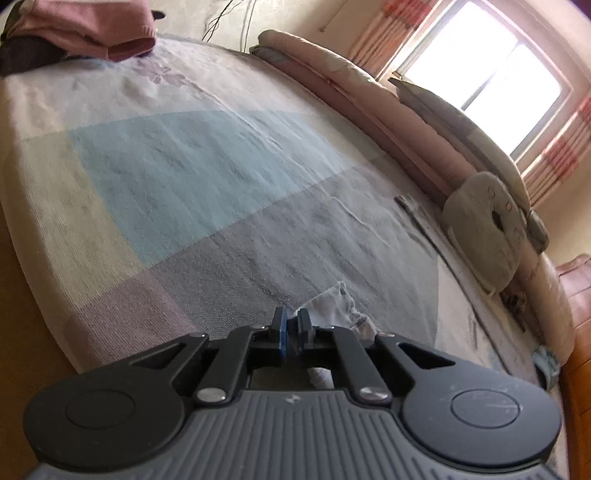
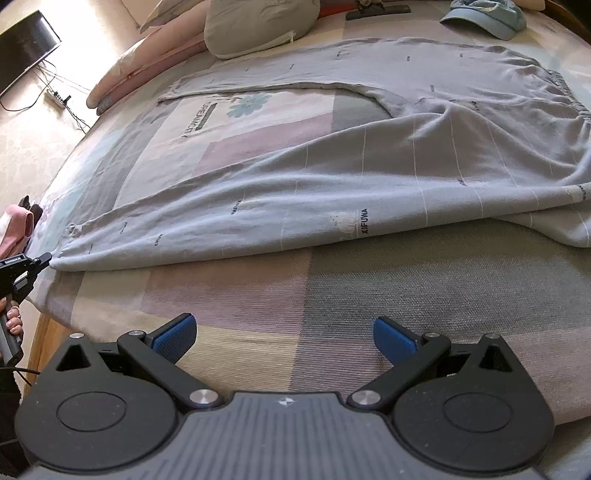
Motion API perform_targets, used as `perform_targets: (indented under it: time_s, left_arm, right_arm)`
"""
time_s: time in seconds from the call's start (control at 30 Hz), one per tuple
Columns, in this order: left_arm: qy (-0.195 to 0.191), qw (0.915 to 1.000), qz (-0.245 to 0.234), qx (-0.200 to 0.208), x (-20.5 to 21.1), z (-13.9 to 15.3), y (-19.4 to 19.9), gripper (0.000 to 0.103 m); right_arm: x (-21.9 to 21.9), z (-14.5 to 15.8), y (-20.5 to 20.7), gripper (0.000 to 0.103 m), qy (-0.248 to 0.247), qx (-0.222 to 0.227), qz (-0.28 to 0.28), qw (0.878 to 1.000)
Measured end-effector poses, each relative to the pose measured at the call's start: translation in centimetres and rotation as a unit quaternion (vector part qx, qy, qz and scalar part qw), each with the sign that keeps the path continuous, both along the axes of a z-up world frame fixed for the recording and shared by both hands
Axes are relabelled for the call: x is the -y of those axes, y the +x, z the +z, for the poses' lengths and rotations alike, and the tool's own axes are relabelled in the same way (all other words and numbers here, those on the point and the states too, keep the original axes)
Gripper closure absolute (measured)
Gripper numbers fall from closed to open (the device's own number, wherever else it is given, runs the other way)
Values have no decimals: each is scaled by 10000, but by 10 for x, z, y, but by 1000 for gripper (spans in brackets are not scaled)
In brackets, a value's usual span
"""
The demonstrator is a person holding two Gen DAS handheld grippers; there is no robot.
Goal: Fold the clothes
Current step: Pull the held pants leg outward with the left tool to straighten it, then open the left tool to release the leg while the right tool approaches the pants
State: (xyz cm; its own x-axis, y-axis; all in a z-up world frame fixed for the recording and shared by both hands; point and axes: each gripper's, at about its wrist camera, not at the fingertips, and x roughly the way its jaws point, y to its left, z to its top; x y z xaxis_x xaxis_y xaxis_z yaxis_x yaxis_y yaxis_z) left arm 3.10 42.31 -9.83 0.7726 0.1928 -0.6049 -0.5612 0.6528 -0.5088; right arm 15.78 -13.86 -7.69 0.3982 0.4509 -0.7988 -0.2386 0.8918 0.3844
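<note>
Now my left claw (image 1: 291,325) is clamped on the hem of one leg of the grey trousers (image 2: 332,177), a pale scrap of the cloth bunched between and just beyond its blue pads (image 1: 283,332). From my right wrist view, that same claw sits at the far left edge of the scene, meeting the trouser cuff where it reaches the near-left side of the bed (image 2: 258,295), with a person's hand (image 2: 13,321) on its handle. My right claw (image 2: 283,339) hangs apart and empty above the striped patchwork bedspread, near the bed's front edge, well short of the cloth. The trousers lie spread across the bed, waistband to the right, one leg running along the near side and the other stretched toward the far left. Beyond them rest a grey pillow (image 2: 258,26) and a light blue cap (image 2: 487,18). A folded pink garment (image 1: 92,29) sits at the bed's far left corner.
</note>
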Motion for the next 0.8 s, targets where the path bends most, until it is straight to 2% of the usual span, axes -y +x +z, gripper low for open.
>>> perform_targets:
  time_s: [0.13, 0.3, 0.47, 0.57, 0.67, 0.73, 0.8]
  left_arm:
    - [114, 9999, -72, -83, 5, 8, 1, 93]
    - [480, 9977, -407, -261, 25, 25, 8, 67]
    - [978, 9882, -1129, -349, 69, 49, 30, 53]
    - [1203, 9777, -1668, -429, 104, 59, 47, 42]
    - [1345, 9628, -2295, -471, 145, 66, 67, 38]
    - [1444, 9494, -2743, -502, 176, 70, 79, 36]
    - [1613, 9319, -3202, -545, 211, 70, 89, 33]
  right_arm:
    - [2, -4, 1, 0, 50, -43, -37, 10000]
    - [11, -5, -1, 0, 189, 1, -77, 9998]
    - [26, -5, -7, 0, 307, 121, -139, 9994]
    - [37, -3, -11, 0, 264, 288, -218, 9990]
    - [48, 2, -13, 0, 31, 550, -284, 9981]
    - [54, 6, -13, 0, -280, 834, -270, 9958]
    - [60, 6, -11, 0, -600, 1095, -228, 9919]
